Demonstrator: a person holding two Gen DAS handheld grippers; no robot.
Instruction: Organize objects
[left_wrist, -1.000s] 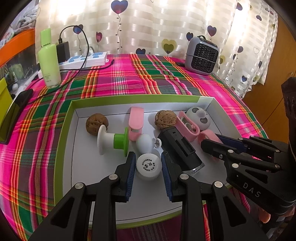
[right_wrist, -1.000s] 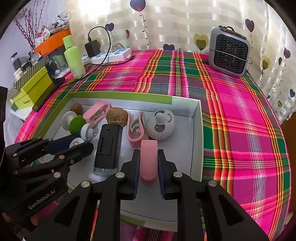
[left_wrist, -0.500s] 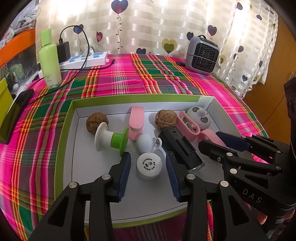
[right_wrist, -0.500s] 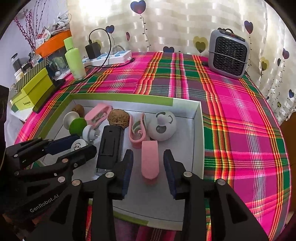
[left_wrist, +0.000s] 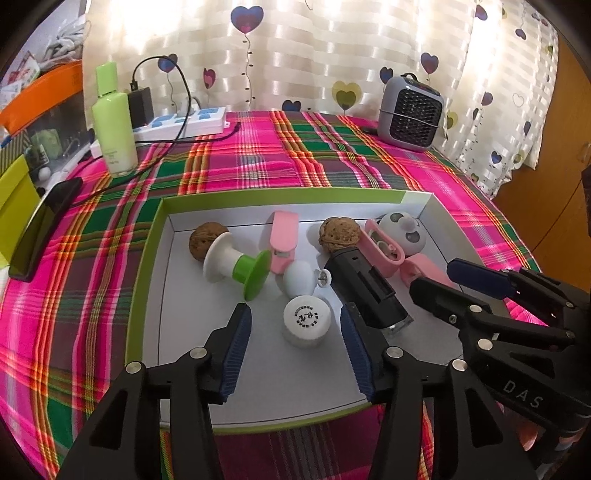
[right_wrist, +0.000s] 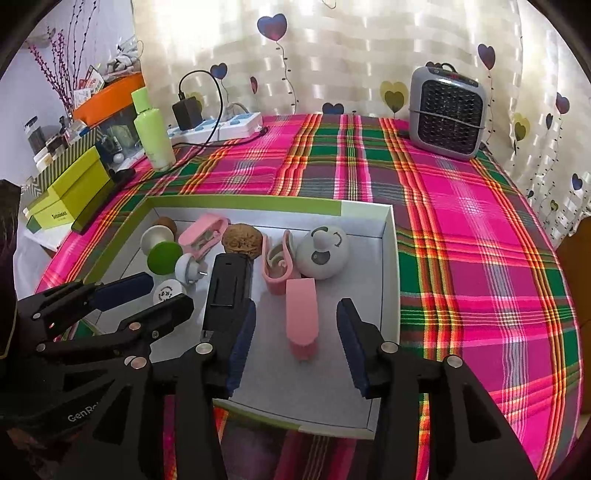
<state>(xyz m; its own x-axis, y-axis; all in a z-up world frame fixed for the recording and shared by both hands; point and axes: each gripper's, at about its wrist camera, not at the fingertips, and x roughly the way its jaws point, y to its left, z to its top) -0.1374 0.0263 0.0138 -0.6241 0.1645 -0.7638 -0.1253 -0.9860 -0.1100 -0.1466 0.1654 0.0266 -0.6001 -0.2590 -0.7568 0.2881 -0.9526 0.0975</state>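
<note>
A green-rimmed white box (left_wrist: 155, 258) (right_wrist: 391, 266) on the plaid table holds several small items. My left gripper (left_wrist: 295, 325) is open, its fingers either side of a white round cap (left_wrist: 306, 320) that lies free on the box floor. My right gripper (right_wrist: 295, 332) is open around a pink clip (right_wrist: 302, 314) lying flat in the box. Also inside are a black device (left_wrist: 364, 286) (right_wrist: 228, 288), two walnuts (left_wrist: 340, 234) (left_wrist: 201, 242), a white and green spool (left_wrist: 236, 267), another pink clip (left_wrist: 282, 240), a pink case (right_wrist: 277, 264) and a grey panda ball (right_wrist: 323, 251).
A green bottle (left_wrist: 112, 122), a power strip with charger (left_wrist: 181, 123) and a phone (left_wrist: 44, 229) stand at the back left. A small grey heater (left_wrist: 410, 110) (right_wrist: 447, 114) stands at the back right. Yellow-green boxes (right_wrist: 70, 192) sit off the left edge.
Both grippers have opened and pulled back. The left let go of the white cap; the right let go of the pink clip, which now lies in the box.
</note>
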